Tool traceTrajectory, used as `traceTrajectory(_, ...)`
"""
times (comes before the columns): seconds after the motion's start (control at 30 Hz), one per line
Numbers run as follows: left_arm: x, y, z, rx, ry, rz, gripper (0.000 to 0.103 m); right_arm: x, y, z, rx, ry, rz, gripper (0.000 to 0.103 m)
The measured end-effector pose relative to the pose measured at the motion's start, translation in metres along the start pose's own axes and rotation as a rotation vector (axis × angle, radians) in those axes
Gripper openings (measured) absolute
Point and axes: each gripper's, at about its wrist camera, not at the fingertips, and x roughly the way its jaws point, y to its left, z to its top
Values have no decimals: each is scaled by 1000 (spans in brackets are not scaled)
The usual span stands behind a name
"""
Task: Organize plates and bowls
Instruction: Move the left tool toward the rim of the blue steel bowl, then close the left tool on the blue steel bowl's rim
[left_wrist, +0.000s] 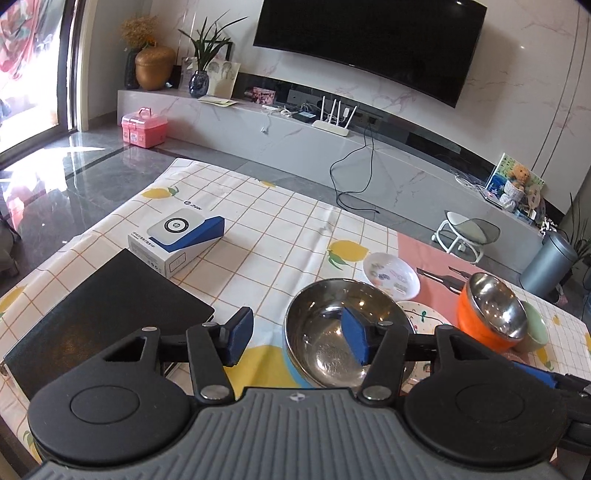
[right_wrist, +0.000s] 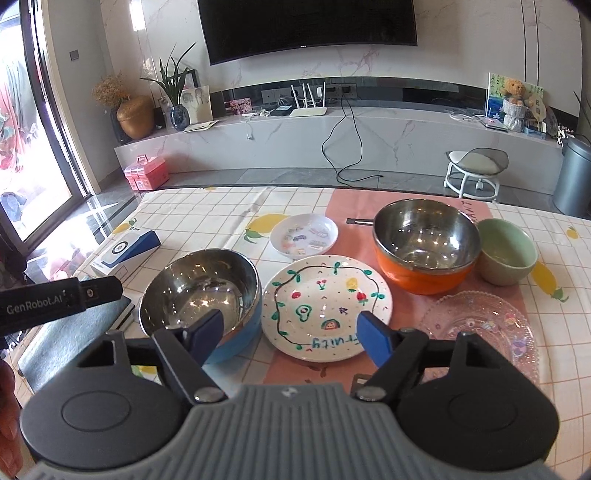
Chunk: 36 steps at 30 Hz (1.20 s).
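The blue-walled steel bowl (right_wrist: 201, 291) sits at lower left of the right wrist view, just beside the painted fruit plate (right_wrist: 327, 306) at lower centre. Above the plate lies a small white dish (right_wrist: 303, 234); at upper right an orange steel bowl (right_wrist: 424, 245) touches a green bowl (right_wrist: 506, 251), and a clear glass plate (right_wrist: 480, 325) lies at lower right. All rest on the checked worktop (right_wrist: 207, 214).

The right gripper (right_wrist: 295, 332) hangs over the painted plate, its jaws apart and pressing on nothing. The left gripper (left_wrist: 299, 341) has its jaws apart astride the blue-walled bowl's near rim, one pad inside; whether it touches the steel is hard to tell. A boxed device (left_wrist: 177, 236) and a black notebook (left_wrist: 107, 310) lie at left.
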Motion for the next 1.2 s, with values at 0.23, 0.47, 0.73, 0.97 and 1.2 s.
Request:
traceTrajectory(0.23,39,12,10,-95,62,8,75,45,6,17,63,62,-11,74)
traceTrajectory(0.47,71,17,4,-144,142,12,73,81,4,16,133,139,-2,63)
traceTrajectory(0.73,90,10,-2,-99,195,21,38,98,-1,14,189,175,57,34)
traceTrajectory(0.97,93,3,-4,-53,208,36,12,100,4,14,188,178,98,13)
traceTrajectory(1.2,85,2,-4,-47,204,29,11,98,5,14,192,184,91,9)
